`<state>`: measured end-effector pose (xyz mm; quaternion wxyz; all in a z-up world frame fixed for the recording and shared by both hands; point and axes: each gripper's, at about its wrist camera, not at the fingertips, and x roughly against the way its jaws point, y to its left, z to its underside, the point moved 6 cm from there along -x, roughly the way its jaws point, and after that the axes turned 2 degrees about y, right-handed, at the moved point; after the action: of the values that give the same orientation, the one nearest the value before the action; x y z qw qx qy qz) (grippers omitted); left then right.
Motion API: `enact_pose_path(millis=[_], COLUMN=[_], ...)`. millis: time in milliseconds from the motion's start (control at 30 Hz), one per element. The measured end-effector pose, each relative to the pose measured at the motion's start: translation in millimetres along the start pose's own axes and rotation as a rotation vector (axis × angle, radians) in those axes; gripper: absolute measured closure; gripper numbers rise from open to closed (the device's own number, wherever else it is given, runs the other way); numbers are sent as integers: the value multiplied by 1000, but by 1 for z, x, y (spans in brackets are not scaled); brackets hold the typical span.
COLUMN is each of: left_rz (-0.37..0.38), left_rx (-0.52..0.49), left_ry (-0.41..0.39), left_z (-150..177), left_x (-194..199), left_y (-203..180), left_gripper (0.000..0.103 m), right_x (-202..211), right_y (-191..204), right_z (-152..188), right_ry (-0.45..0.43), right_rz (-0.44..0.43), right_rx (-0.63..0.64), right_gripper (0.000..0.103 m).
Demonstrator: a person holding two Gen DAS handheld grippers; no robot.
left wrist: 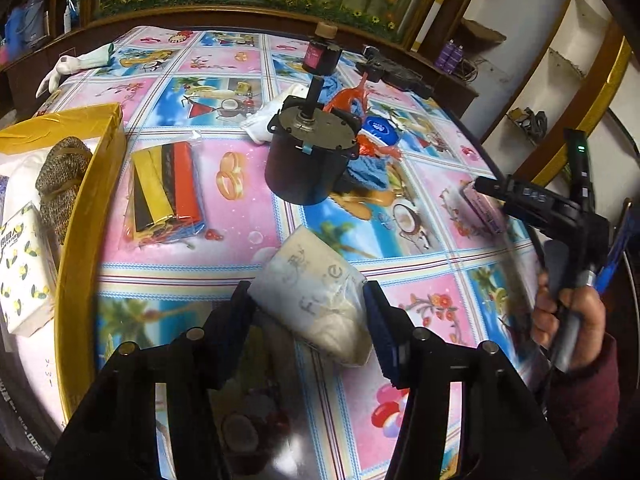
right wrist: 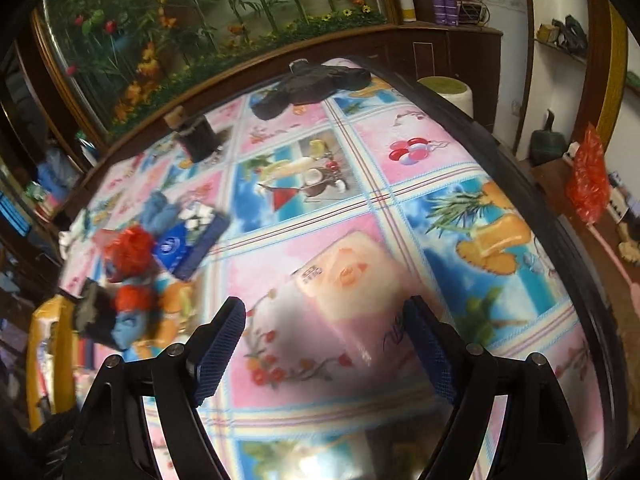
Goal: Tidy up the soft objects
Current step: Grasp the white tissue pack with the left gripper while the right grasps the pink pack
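Midway through the sorting: a gold box (left wrist: 100,128) at the bench (left wrist: 400,264) edge already holds a lemon-print tissue pack (left wrist: 24,268) and a woven pouch (left wrist: 60,184). The left tongs (left wrist: 308,304) straddle a white tissue pack (left wrist: 320,300) lettered "Face" — whether the pads press it, the view cannot tell. The right tongs (right wrist: 324,340) stand released around a pink tissue pack (right wrist: 352,280) lying flat, its print blurred. Still out — a blue cloth (left wrist: 368,168), a white cloth (left wrist: 276,116), and a blue tin (left wrist: 378,128), its white logo unreadable.
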<state>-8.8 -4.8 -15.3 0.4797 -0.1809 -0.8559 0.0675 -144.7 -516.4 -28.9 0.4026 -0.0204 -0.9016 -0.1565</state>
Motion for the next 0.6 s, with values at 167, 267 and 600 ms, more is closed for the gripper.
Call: enact_pose_path(millis=[167,267,600], left_rz=[4,-16,-100], left_rx=[13,13,-32], left_ry=[-4,3,29], left_z=[2,4,1], left_x=[3,-1,-22], left_y=[2,3,-4], left_gripper=[49,48,46], right_x=[-14,-22,-34], right_y=[10,5,-4], right_z=[-8,-8,0], right_ry=[11,28,38], right_rz=[72,89,91], right_rx=[70,66,84], right_gripper=[15,13,26])
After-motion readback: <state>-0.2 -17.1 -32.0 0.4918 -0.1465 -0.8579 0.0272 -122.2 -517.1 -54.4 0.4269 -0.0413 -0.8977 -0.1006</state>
